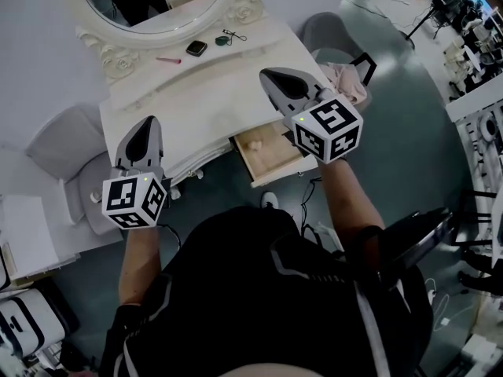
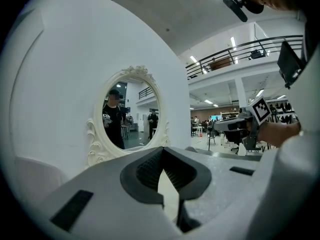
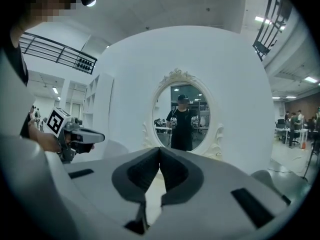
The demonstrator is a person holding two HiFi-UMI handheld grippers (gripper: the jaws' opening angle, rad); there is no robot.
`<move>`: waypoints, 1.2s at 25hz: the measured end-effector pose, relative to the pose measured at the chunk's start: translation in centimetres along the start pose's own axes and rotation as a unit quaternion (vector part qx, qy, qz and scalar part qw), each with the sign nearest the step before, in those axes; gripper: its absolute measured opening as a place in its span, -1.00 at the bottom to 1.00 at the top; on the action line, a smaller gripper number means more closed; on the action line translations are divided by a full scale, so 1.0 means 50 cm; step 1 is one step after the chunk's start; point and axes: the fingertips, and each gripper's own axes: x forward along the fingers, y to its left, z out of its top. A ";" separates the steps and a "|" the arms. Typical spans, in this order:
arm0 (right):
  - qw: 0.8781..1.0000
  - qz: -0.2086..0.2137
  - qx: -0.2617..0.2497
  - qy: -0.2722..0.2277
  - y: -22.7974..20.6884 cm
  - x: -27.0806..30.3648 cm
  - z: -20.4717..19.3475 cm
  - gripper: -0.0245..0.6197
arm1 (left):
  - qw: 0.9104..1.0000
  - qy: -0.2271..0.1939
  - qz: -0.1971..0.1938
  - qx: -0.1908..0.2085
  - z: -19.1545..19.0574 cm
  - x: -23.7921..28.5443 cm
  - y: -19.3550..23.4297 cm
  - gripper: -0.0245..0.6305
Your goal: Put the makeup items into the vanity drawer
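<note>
The white vanity table carries a pink stick, a black compact, a dark round item and a thin black tool near the oval mirror. Its drawer stands pulled out at the front right, with a small cream item inside. My left gripper hangs over the table's front left, shut and empty. My right gripper is raised above the table's right side, over the drawer, also shut on nothing. Both point level at the mirror.
A grey chair stands left of the vanity and another at its right, with a pink cloth beside it. A white cabinet sits at the lower left. Shelving lines the right.
</note>
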 end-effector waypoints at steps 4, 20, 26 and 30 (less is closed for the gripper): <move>1.000 -0.020 0.001 -0.014 -0.010 -0.006 0.020 -0.91 | 1.000 -0.012 0.013 -0.011 0.010 -0.008 0.014 -0.92; 0.998 -0.047 -0.008 -0.026 -0.017 -0.020 0.051 -0.91 | 0.999 -0.027 0.034 -0.004 0.026 -0.019 0.022 -0.92; 0.999 -0.048 -0.009 -0.025 -0.019 -0.020 0.053 -0.91 | 0.999 -0.027 0.033 -0.006 0.031 -0.017 0.020 -0.92; 0.999 -0.044 -0.009 -0.027 -0.018 -0.016 0.052 -0.91 | 0.999 -0.024 0.035 -0.006 0.023 -0.019 0.022 -0.92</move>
